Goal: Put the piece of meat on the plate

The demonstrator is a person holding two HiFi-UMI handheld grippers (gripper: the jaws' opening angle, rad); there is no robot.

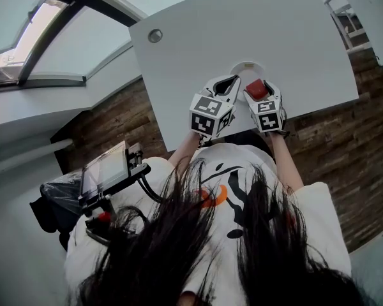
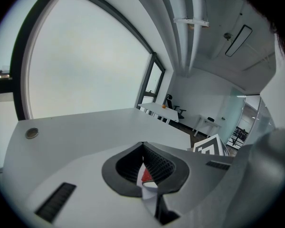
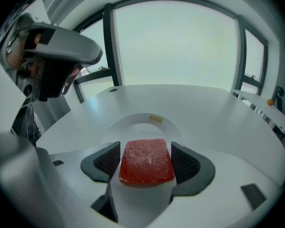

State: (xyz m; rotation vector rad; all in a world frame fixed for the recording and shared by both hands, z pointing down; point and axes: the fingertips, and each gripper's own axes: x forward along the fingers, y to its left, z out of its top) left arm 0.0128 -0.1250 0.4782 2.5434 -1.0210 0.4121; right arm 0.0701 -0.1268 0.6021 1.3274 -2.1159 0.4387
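A broad white table (image 1: pixel 293 37) with a curved far edge fills the scene above a dark wood-plank floor (image 1: pixel 364 158), with large windows (image 3: pixel 175 46) beyond it. A person with long dark hair, in a white shirt (image 1: pixel 242 190) printed in orange and black, leans over the table's near edge with a two-jaw tool in each hand. The right gripper (image 1: pixel 258 85) is clamped on a flat, red, rectangular piece of meat (image 3: pixel 147 163). Its dark ribbed pads (image 3: pixel 108 158) press the two long sides, and the slab is held level over the near part of a round white plate (image 3: pixel 133 120); whether it touches the plate cannot be told. Just beside it, the left gripper (image 2: pixel 143 148) has its jaws drawn together at the tips with nothing between them, and a sliver of red and white shows through the narrow gap below. A small round metal grommet (image 1: pixel 155 36) sits in the tabletop near its far left corner, well apart from the plate.
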